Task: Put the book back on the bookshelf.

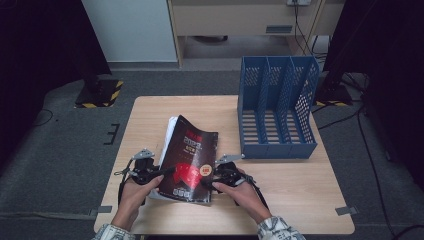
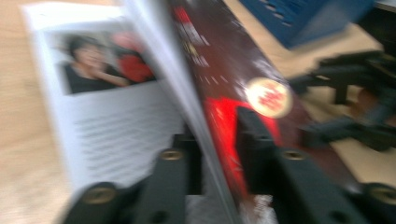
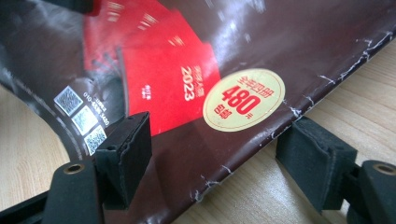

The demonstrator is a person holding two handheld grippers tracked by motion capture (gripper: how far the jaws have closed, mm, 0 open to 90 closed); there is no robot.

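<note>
A thick book with a dark glossy cover, red graphics and a round yellow sticker lies mid-table. Its front cover is lifted off a white printed page. My left gripper is at the book's left edge, shut on the raised cover, one jaw under it and one on top. At the book's right edge my right gripper stands open. One pad rests over the cover and the other pad over bare wood; it also appears blurred in the left gripper view.
A blue three-slot file rack stands at the table's back right, its open side toward the book. The wooden table has bare room at the front right and back left. Grey carpet surrounds it.
</note>
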